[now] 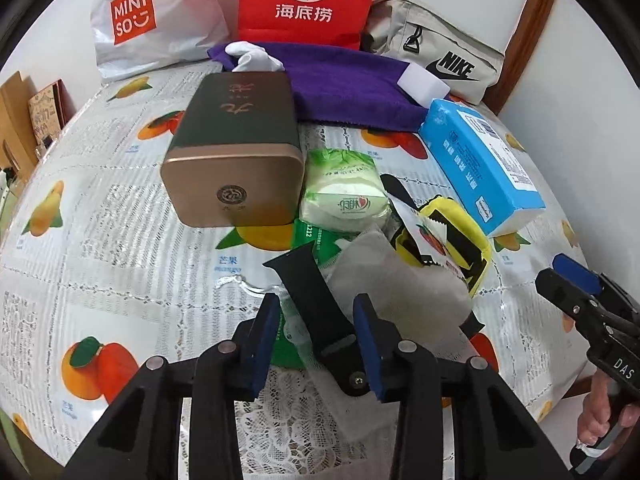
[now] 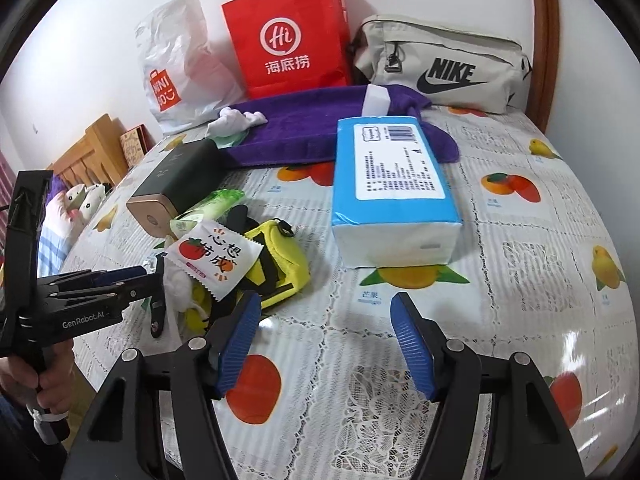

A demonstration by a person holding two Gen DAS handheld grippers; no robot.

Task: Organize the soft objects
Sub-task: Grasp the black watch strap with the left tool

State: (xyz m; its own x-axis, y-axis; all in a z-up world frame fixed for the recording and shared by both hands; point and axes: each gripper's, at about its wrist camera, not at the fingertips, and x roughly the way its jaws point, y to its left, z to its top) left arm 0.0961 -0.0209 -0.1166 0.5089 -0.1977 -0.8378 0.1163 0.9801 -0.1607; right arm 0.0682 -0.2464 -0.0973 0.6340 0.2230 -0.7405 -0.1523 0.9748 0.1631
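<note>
Meanwhile, on a worktop (image 2: 520,280) covered in a fruit-print plastic cloth, my left gripper (image 1: 316,320) angles down over a heap of soft goods, its blue-padded fingers (image 1: 267,328) set either side of a black rubbery watch strap (image 1: 316,312); the strap lies between the pads, though I cannot tell whether they press it. The strap rests on a grey cloth pouch (image 1: 404,284) and a green wipes packet (image 1: 316,236), with a yellow-and-black fabric pouch (image 2: 280,268) just beside them and a white snack sachet printed with a tomato (image 2: 212,260) on top. My right gripper (image 2: 326,344) hangs over bare cloth, fingers apart and empty (nothing lies between them). A blue-wrapped pack of tissues (image 2: 396,184) sits near the middle, apart from the heap; a green-wrapped tissue roll (image 1: 344,192) touches a dark tin with a gold end (image 1: 236,148). Behind, a purple towel (image 1: 344,88) carries a white glove (image 1: 252,60) and a white sponge block (image 1: 424,84). Against the wall stand a white plastic shopping bag (image 1: 152,20), a red paper bag (image 1: 308,0) and a beige zip pouch (image 2: 440,64).
</note>
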